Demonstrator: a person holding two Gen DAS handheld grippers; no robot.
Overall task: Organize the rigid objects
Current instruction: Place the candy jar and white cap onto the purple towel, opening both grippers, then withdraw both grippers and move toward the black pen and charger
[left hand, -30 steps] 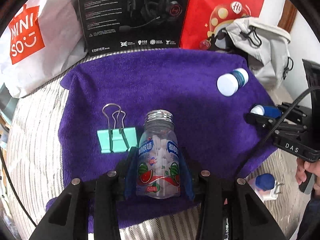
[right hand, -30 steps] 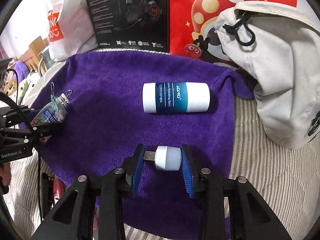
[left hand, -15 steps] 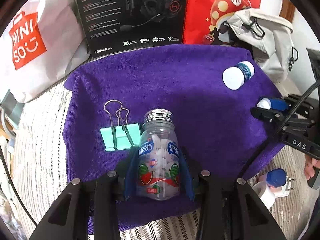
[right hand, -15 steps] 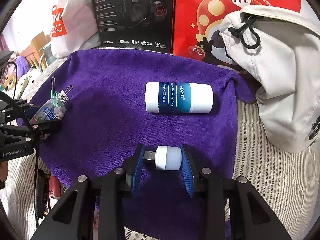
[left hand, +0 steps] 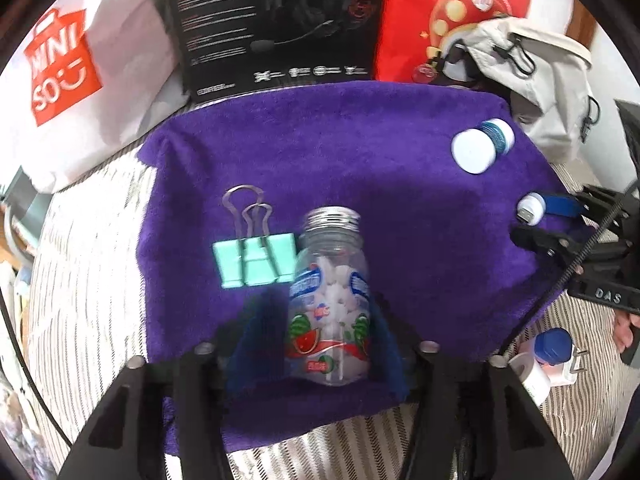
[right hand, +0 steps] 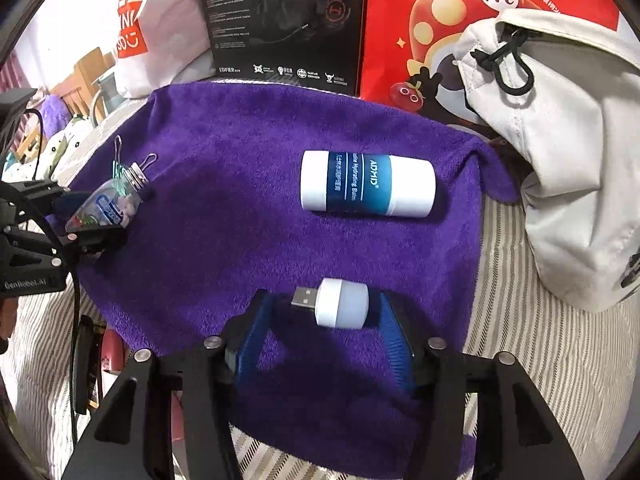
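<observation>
A clear candy bottle [left hand: 330, 312] with a watermelon label and a silver cap lies on the purple towel [left hand: 360, 152]. It sits between the fingers of my left gripper [left hand: 318, 312], which is open, with a gap on the bottle's left side. A mint binder clip [left hand: 256, 262] touches the bottle's left shoulder. My right gripper [right hand: 322, 308] is open around a small white USB lamp [right hand: 340, 308] lying on the towel [right hand: 240, 152], plug pointing left. A white-and-blue balm tube [right hand: 368, 188] lies beyond it. The right wrist view shows the bottle [right hand: 108, 204] at the far left.
A white Miniso bag [left hand: 60, 72], a black headset box [left hand: 280, 20] and a red bag [left hand: 440, 8] stand along the towel's far edge. A beige backpack [right hand: 560, 140] fills the right. A blue-capped item [left hand: 554, 346] lies on the striped cover off the towel's right corner.
Both grippers have opened. The left one has let go of the candy bottle and the right one has let go of the USB lamp; both objects now rest on the towel.
</observation>
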